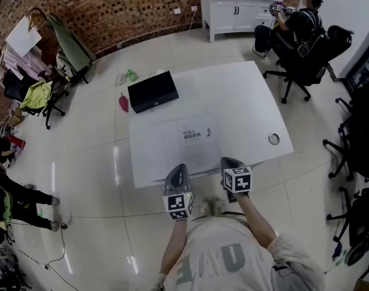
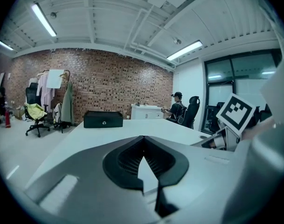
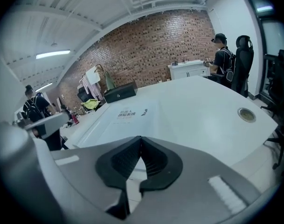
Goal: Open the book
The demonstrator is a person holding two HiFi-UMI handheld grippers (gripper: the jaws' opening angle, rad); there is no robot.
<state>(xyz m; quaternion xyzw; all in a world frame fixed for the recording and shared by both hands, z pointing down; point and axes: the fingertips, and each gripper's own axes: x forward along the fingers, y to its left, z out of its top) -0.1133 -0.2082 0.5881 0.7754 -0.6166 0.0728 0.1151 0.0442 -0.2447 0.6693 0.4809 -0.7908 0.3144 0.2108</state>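
The book is a large flat white volume with a small dark print on its cover, lying closed near the front edge of the white table. In the right gripper view the book stretches ahead and to the left of the jaws. My left gripper rests at the book's near edge with its jaws shut and nothing visible between them. My right gripper sits at the book's near right corner, jaws together. Whether a cover edge is pinched there is hidden.
A black box stands at the table's far left. A round cable grommet sits near the right edge. A person on an office chair is by a white cabinet. More chairs stand at the right, and a clothes rack at the left.
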